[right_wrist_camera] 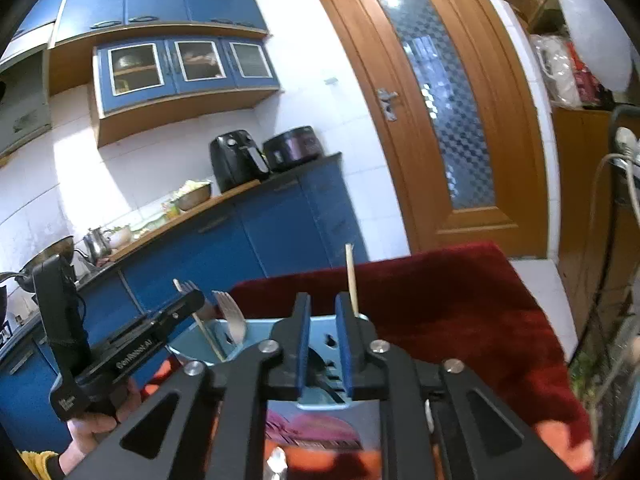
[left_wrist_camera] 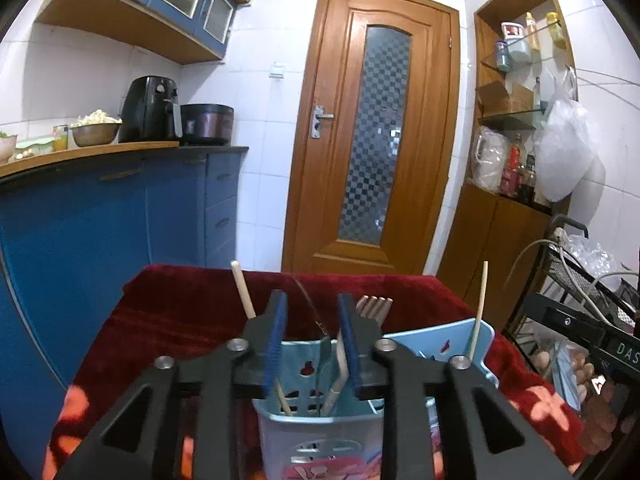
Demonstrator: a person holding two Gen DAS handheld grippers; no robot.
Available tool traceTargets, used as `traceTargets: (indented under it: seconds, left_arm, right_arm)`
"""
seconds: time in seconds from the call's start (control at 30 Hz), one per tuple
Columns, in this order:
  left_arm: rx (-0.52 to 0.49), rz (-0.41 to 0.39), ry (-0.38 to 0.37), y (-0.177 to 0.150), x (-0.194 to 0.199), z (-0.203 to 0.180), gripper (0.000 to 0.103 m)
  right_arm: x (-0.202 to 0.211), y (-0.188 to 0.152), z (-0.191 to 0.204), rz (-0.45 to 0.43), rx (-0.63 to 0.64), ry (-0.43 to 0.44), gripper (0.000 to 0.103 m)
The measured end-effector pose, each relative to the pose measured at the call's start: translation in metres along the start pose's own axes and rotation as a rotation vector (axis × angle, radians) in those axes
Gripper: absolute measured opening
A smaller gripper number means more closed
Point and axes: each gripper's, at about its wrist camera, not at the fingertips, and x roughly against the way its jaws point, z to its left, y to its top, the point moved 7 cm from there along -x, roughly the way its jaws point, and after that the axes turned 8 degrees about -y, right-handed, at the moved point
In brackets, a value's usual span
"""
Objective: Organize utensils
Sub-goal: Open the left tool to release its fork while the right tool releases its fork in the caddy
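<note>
Fingers of the left gripper (left_wrist_camera: pixel 312 336) stood slightly apart above the light-blue utensil caddy (left_wrist_camera: pixel 320 432), gripping nothing; a chopstick (left_wrist_camera: pixel 244 290) leaned at eleven o'clock. Those of the right gripper (right_wrist_camera: pixel 323 340) stood narrowly apart, empty, over the caddy, forks (right_wrist_camera: pixel 230 314) at nine o'clock, on the red-clothed counter (right_wrist_camera: pixel 460 300).

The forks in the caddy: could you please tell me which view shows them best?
The right wrist view: two forks show their tines above the caddy rim. The left wrist view shows only wooden handles and a chopstick, with no fork tines distinguishable.
</note>
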Motion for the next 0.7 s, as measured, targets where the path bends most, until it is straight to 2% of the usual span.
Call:
traceTargets:
  seconds: [0.1,0.23,0.33,0.57,0.7]
  left_arm:
    - [-0.014,0.016,-0.001,-0.001,0.006,-0.005,0.029]
    - [-0.011,0.031,-0.004,-0.003,0.018,-0.008,0.029]
    - [-0.009,0.042,0.004,-0.006,0.029,-0.009,0.029]
    - [0.018,0.109,0.032,-0.024,0.044,-0.001,0.029]
    - [0.026,0.118,0.04,-0.031,0.049,0.006,0.029]
  right_arm:
    - [0.004,-0.003,-0.01,0.027,0.01,-0.037,0.023]
    - [0.002,-0.011,-0.025,0.086,-0.001,-0.078,0.023]
    - [-0.005,-0.022,-0.038,0.155,-0.019,-0.116,0.028]
    - [-0.031,-0.051,-0.062,0.32,-0.099,-0.154,0.032]
    - [-0.041,-0.066,-0.073,0.392,-0.132,-0.176,0.033]
